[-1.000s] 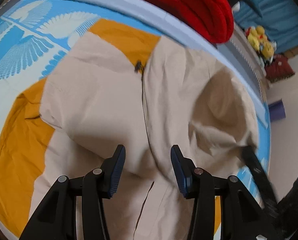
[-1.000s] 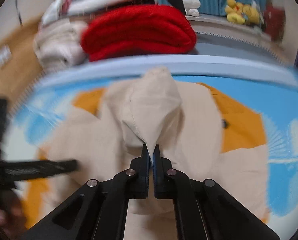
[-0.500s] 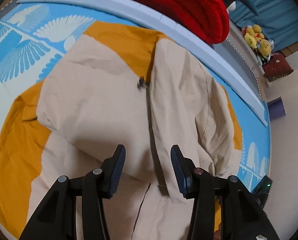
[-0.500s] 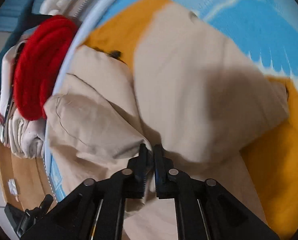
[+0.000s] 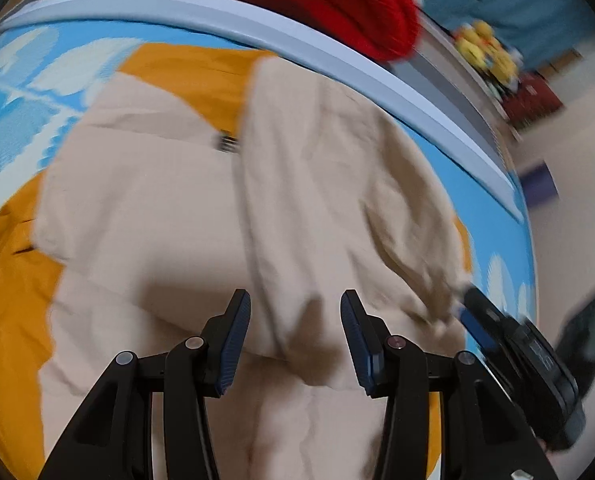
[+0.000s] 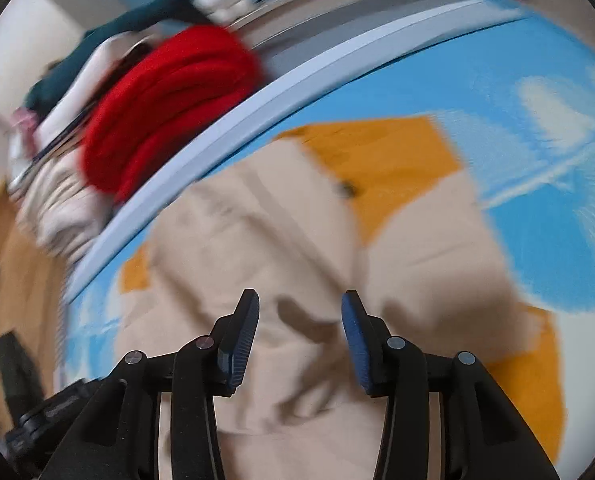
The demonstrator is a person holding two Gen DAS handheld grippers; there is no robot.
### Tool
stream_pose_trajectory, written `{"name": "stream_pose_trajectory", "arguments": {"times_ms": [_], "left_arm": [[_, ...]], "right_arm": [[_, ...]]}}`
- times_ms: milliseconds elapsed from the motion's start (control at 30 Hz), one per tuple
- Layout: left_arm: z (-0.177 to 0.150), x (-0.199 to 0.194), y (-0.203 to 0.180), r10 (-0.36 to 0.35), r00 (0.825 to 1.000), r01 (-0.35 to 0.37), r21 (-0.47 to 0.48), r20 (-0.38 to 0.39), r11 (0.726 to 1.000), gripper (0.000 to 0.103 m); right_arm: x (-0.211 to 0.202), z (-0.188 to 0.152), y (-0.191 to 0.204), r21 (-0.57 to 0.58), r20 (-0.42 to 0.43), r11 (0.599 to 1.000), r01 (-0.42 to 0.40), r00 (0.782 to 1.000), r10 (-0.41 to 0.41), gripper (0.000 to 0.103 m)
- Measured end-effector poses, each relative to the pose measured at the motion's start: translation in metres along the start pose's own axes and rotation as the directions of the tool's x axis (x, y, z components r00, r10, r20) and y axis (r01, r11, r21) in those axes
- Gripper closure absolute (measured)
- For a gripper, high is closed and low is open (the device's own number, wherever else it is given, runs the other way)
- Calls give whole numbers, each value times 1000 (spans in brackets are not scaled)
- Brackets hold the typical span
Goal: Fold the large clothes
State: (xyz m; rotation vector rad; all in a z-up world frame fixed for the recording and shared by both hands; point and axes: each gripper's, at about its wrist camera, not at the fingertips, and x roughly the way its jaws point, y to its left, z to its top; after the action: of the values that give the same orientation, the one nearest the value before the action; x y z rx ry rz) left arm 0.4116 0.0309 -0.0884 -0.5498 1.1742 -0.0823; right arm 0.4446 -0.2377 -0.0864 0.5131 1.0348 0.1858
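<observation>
You've got a jacket [image 5: 145,208] of matt beige woven cloth, creased, w/ orange cloth panels and a small dark metal-looking zip pull [image 5: 226,145]. Mat [image 6: 545,92] under it looks smooth, printed blue/white, pale glossy-ish rim. Red knit [image 6: 165,120] behind is thick, ribbed, fuzzy. Your left gripper [image 5: 295,340] & right gripper [image 6: 297,338]: matt black plastic arms, silver metal pins, blue ribbed rubbery pads [image 6: 355,344].

The left gripper [image 5: 295,344] and right gripper [image 6: 297,344] look alike: black plastic linkage arms, round silver rivets, and 2 jaws faced with ribbed blue pads.
</observation>
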Motion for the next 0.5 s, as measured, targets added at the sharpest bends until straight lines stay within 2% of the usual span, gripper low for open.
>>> {"name": "stream_pose_trajectory", "arguments": {"times_ms": [67, 167, 267, 300, 400, 500], "left_arm": [[-6, 12, -9, -5, 999, 8, 61, -37, 998, 60], [-17, 36, -6, 73, 992, -64, 89, -105, 994, 60], [-23, 56, 20, 265, 944, -261, 46, -198, 964, 62], [-22, 55, 28, 292, 934, -294, 19, -205, 956, 63], [-12, 37, 37, 283, 944, -295, -48, -168, 954, 63], [-2, 14, 29, 278, 956, -283, -41, -94, 958, 61]], "right_arm": [[14, -3, -1, -2, -36, 1000, -15, 999, 15, 59], [38, -11, -9, 36, -110, 999, 19, 994, -15, 59], [71, -25, -9, 39, -265, 999, 7, 964, 4, 59], [78, -32, -5, 19, -292, 1000, -3, 956, 8, 59], [83, -43, 14, -105, -310, 994, 18, 950, -50, 58], [74, -41, 33, -159, -316, 987, -2, 948, -49, 58]]}}
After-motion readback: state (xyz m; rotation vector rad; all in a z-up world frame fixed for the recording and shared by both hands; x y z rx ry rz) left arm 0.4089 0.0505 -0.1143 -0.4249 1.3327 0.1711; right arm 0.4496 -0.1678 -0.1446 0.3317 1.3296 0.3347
